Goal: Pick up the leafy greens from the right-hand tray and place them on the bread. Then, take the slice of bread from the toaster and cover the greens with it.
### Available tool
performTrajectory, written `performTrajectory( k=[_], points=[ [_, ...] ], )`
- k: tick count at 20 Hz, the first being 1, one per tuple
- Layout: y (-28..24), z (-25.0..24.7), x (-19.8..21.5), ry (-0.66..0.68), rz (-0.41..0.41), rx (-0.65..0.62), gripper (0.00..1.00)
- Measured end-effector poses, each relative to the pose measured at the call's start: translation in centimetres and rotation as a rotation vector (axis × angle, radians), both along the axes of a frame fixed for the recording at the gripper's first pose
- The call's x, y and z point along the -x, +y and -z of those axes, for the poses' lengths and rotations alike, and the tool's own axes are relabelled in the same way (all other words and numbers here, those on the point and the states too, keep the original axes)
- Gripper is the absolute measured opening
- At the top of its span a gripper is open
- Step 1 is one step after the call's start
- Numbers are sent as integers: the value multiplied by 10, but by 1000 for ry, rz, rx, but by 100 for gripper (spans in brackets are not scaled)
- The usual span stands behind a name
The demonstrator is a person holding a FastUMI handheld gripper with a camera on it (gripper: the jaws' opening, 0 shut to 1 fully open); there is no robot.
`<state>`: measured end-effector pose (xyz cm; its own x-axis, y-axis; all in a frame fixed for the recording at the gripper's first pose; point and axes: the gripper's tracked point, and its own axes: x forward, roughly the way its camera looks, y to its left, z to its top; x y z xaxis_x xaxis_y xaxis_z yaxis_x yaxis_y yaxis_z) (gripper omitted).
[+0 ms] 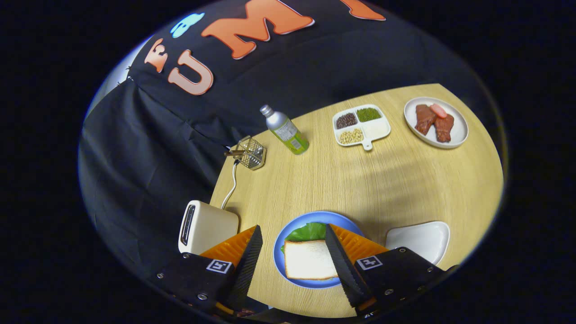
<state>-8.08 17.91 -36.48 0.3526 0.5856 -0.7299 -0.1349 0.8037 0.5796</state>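
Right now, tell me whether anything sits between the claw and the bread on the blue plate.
Nothing visible does. The claw is open, its fingers either side of the blue plate. The bread slice lies between them on the leafy greens, uncovered. The toaster and the white tray stand off to the sides.

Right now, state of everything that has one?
tool: open, holding nothing, fingers either side of the blue plate
bread slice: flat on the leafy greens, between the fingers
leafy greens: under the bread, edge sticking out
blue plate: carries the sandwich
toaster: slot looks empty
white tray: empty
bottle: upright, capped
divided dish: three sections filled
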Motion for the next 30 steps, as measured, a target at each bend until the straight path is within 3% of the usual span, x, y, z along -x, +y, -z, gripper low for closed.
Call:
performTrajectory(
  k=[4, 8, 17, 22, 30],
  points=[
    [-11, -60, -14, -185, -49, 24, 93],
    [-26, -132, -37, -411, -23, 66, 97],
    [-89, -293, -69, -906, 136, 238, 98],
    [-118, -337, -64, -1073, 236, 383, 98],
    [-139, -399, -58, -1322, 374, 393, 100]
  ],
)
